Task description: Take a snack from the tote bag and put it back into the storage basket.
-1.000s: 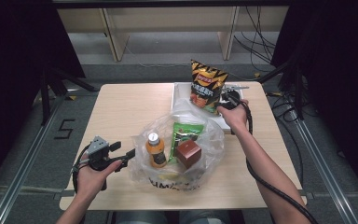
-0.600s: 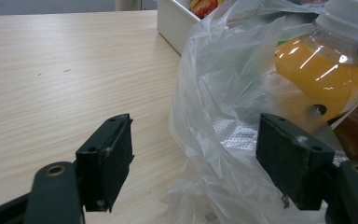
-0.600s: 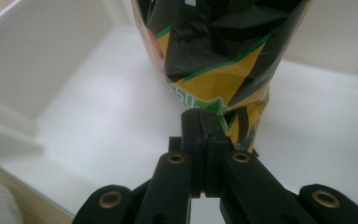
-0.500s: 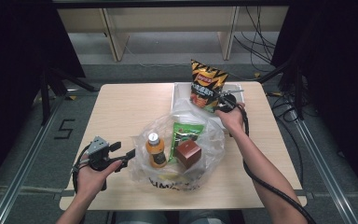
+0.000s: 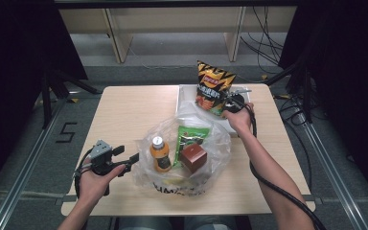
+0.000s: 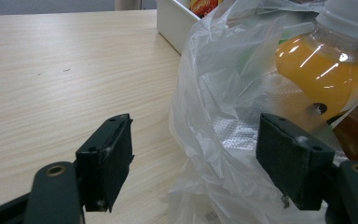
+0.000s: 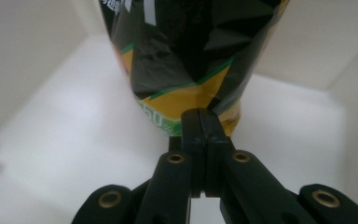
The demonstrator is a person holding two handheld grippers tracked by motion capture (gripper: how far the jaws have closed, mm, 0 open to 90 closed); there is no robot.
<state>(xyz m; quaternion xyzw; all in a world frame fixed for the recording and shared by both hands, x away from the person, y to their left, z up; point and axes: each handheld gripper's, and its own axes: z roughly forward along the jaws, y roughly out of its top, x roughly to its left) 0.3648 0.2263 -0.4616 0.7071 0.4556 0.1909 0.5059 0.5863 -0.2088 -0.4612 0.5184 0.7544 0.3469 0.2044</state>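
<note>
At the far right of the table [image 5: 124, 110], my right arm reaches forward, nearly straight, from the bottom edge of the high view, the wrist bent slightly inward. My right hand [image 5: 239, 116] carries the right hand-held gripper [image 5: 228, 101], which points toward the chip bag [image 5: 212, 87]. In the right gripper view the two black jaws stand pressed together on the lower edge of the chip bag [image 7: 186, 56], pinching its yellow and green seam. The bag stands upright over the white bin [image 5: 187, 93], whose pale floor and walls [image 7: 51, 130] surround the jaws.

My left arm enters at the lower left, the forearm short in view and the elbow kept close. My left hand [image 5: 93, 179] wraps the grip from below, and the left hand-held gripper [image 5: 135, 157] lies roughly level, aimed right toward the plastic bag [image 5: 143, 167]. Its jaws stand wide apart and hold nothing; in the left gripper view the crumpled edge of the plastic bag [image 6: 214, 140] lies between them, and I cannot tell whether the right-hand pad touches the film.

Inside the plastic bag sit an orange juice bottle [image 5: 159, 153], a green packet [image 5: 188, 139] and a brown box [image 5: 193, 158], side by side. A black cable [image 5: 273, 184] trails along my right forearm.
</note>
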